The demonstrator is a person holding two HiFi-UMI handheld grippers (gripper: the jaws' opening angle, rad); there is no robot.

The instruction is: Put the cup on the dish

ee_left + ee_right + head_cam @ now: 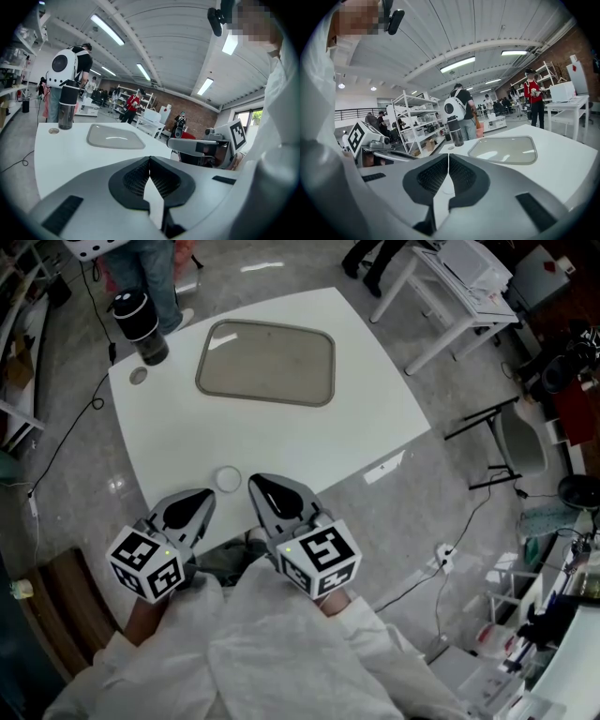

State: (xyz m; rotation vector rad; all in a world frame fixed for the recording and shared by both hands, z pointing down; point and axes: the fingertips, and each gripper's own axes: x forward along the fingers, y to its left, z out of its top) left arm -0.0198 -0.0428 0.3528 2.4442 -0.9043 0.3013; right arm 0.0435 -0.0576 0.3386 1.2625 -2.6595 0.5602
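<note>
A: Where's the cup?

B: Upright at the far left corner of the white table. It is a dark tumbler with a black top, and a small round lid lies just beside it.

A: And the dish?

B: It's grey, rectangular with rounded corners and shallow. It sits to the cup's right, apart from it.

A: The tongs?

B: Both are low at the near edge, side by side and pointing across the table. The left gripper has its jaws together on nothing. The right gripper is also closed and empty. A white disc lies between their tips.
</note>
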